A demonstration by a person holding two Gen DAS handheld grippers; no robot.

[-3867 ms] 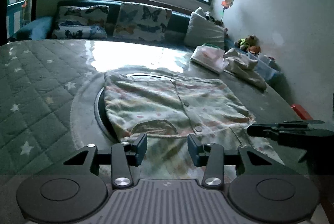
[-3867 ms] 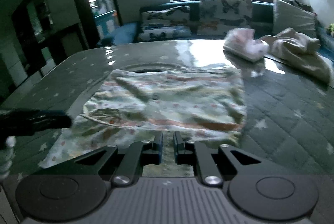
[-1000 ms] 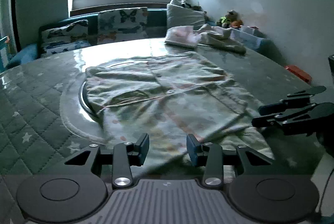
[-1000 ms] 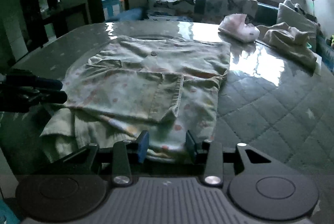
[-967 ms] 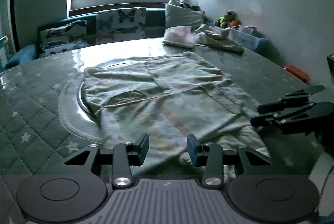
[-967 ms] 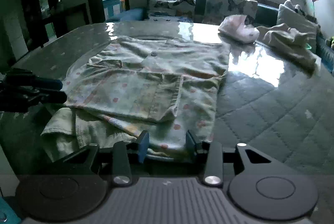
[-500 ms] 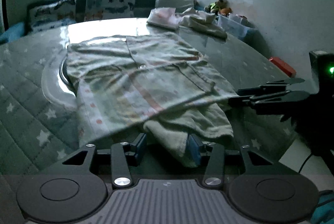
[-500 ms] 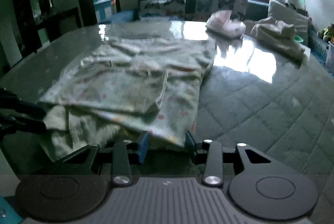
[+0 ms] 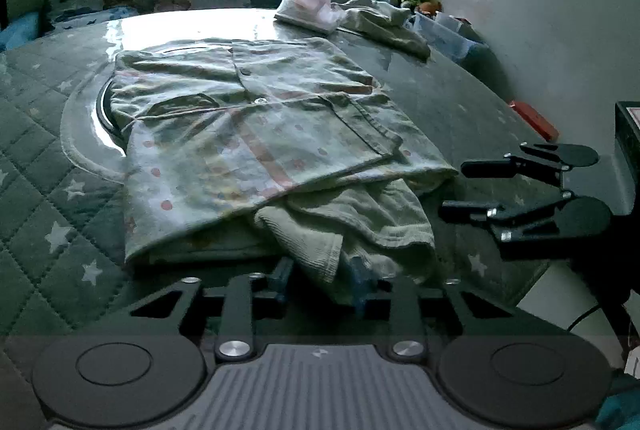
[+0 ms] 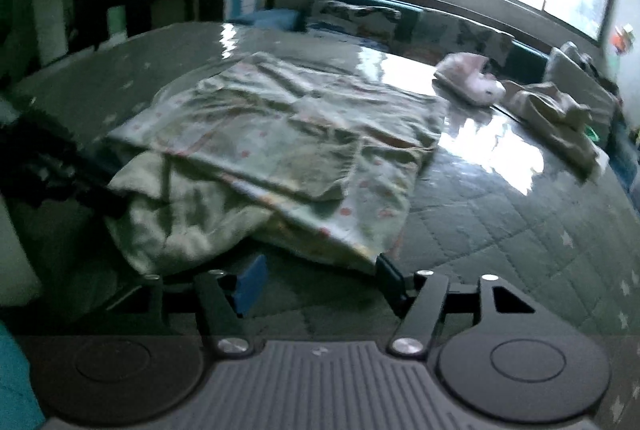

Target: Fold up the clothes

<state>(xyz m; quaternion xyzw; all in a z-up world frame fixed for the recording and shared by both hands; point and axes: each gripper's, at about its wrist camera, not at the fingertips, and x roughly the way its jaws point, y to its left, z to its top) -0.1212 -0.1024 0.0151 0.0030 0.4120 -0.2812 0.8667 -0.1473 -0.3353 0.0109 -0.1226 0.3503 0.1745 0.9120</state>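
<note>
Left gripper (image 9: 322, 280) just closing on shirt (image 9: 256, 133) hem — right gripper (image 10: 320, 280) open

Black tool (image 9: 320, 276), seemingly blue-padded tips

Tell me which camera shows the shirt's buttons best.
Left wrist view: the shirt lies sharp there, its buttons plain down the front. In the right wrist view the shirt is blurred and no button shows clearly.
</note>
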